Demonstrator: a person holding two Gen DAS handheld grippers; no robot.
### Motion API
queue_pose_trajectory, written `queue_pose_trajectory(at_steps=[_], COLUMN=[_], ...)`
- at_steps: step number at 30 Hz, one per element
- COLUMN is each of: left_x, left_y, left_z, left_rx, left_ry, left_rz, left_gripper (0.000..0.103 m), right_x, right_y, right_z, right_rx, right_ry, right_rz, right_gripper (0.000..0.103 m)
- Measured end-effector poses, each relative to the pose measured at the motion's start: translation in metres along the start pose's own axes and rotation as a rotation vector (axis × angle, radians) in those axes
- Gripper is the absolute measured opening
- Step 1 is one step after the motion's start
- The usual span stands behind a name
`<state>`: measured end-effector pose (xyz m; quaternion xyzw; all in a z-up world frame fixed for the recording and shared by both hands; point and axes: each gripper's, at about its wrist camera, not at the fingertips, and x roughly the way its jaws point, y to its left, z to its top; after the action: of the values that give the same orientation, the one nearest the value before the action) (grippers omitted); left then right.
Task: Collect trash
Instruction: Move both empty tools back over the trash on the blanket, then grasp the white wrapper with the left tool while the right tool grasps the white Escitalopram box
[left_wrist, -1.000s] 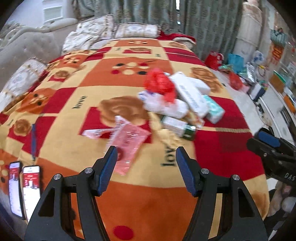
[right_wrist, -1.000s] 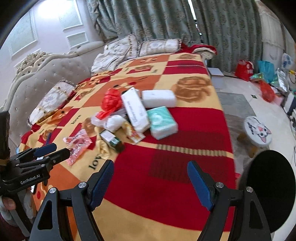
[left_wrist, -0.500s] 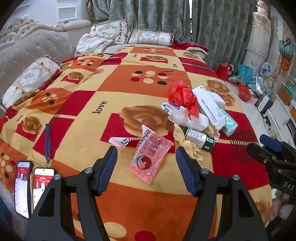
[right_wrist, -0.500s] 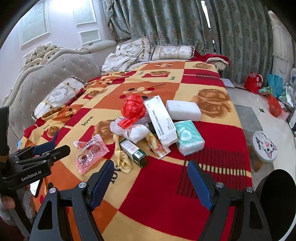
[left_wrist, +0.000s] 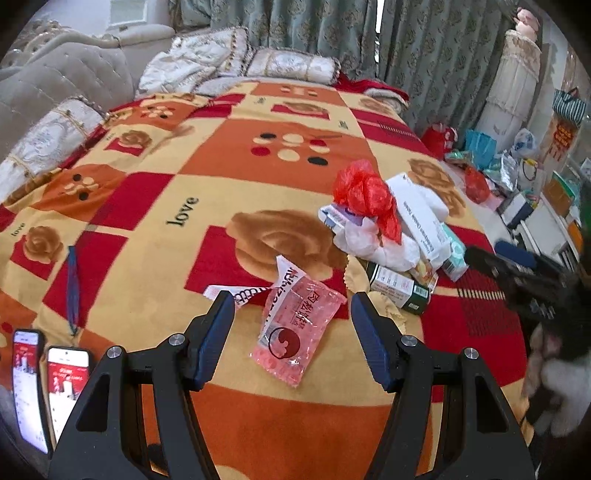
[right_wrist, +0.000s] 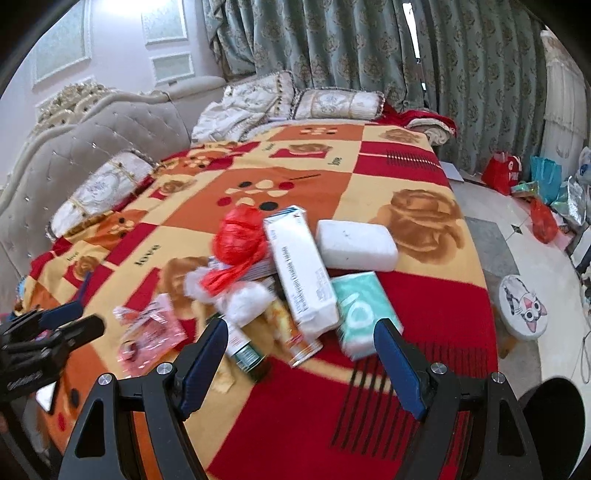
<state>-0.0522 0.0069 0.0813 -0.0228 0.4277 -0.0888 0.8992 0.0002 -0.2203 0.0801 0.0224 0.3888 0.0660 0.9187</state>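
Observation:
Trash lies in a heap on the patterned blanket (left_wrist: 221, 177). A pink plastic wrapper (left_wrist: 295, 328) lies nearest, seen between the fingers of my open left gripper (left_wrist: 291, 314), which hovers short of it. Behind it sit a green-capped small box (left_wrist: 399, 290), a crumpled white tissue (left_wrist: 373, 245), a red plastic bag (left_wrist: 365, 192) and a long white box (left_wrist: 417, 214). From the right wrist, my open right gripper (right_wrist: 301, 341) hangs above the heap's near edge, over the small box (right_wrist: 245, 350), with a teal tissue pack (right_wrist: 360, 314), the white box (right_wrist: 301, 266) and a white pack (right_wrist: 356, 245) beyond.
Two phones (left_wrist: 48, 384) lie at the blanket's near left corner beside a blue strap (left_wrist: 72, 284). Pillows (right_wrist: 325, 103) line the headboard. Bags (right_wrist: 524, 173) and a cat-face stool (right_wrist: 524, 308) stand on the floor right of the bed; a black bin rim (right_wrist: 554, 421) is bottom right.
Both grippers moved toward the trash heap; it sits closer and more central in each view. Jaw openings are unchanged.

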Motion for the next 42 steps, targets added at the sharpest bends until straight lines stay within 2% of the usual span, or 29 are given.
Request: queue_pose_trajectory(at_steps=[4,8,15,16,17,18,19,20,22,24,25,26,30,32,37,42], left_x=[0.023,0.042,0.065,0.068,0.072,0.075,0.076,0.077,0.077,0.073,0.071,0.068,0.052,0.04,0.014,-0.013], left_y=[0.001,0.003,0.006,0.005,0.002,0.0,0.0,0.0,0.0,0.001,0.002,0.002,0.005,0.004,-0.009,-0.031], left_z=[0.002,0.002,-0.003,-0.005,-0.007,-0.009,-0.01,-0.012,-0.014,-0.015,-0.015,-0.015,-0.014,-0.016,-0.017,-0.012], left_rx=[0.016,0.035,0.051,0.061,0.072,0.083,0.087,0.091,0.088,0.079,0.076,0.071,0.03,0.027,0.04,0.057], left_ry=[0.061,0.094,0.138,0.15,0.163,0.174,0.177,0.177,0.178,0.176,0.174,0.174,0.167,0.147,0.114,0.067], left_rz=[-0.039,-0.018,0.018,0.02,0.026,0.027,0.024,0.02,0.016,-0.02,-0.033,-0.037,-0.104,-0.109,-0.122,-0.157], left_gripper=[0.064,0.065,0.064,0.064,0.064,0.064,0.064,0.064,0.063,0.043,0.026,0.016,0.011,0.01,0.008,0.008], right_x=[0.032,0.051,0.078,0.083,0.086,0.091,0.093,0.094,0.089,0.079,0.068,0.063,0.023,0.005,-0.026,-0.052], right_y=[-0.005,-0.001,0.018,0.018,0.019,0.017,0.015,0.014,0.009,0.005,0.001,0.0,-0.006,-0.006,-0.004,-0.006], right_z=[0.013,0.02,0.032,0.033,0.034,0.034,0.034,0.034,0.034,0.034,0.036,0.036,0.035,0.029,0.006,-0.018], right_rx=[-0.03,-0.073,-0.195,-0.203,-0.206,-0.203,-0.195,-0.191,-0.175,-0.151,-0.128,-0.118,-0.077,-0.066,-0.052,-0.044], right_ry=[0.035,0.053,0.041,0.042,0.047,0.06,0.069,0.072,0.064,0.05,0.036,0.029,-0.006,-0.019,-0.035,-0.044], right_rz=[-0.03,-0.045,-0.129,-0.132,-0.131,-0.112,-0.093,-0.086,-0.065,-0.039,-0.019,-0.007,0.065,0.097,0.14,0.137], right_gripper=[0.079,0.079,0.079,0.073,0.061,0.055,0.044,0.041,0.04,0.039,0.039,0.039,0.039,0.039,0.039,0.039])
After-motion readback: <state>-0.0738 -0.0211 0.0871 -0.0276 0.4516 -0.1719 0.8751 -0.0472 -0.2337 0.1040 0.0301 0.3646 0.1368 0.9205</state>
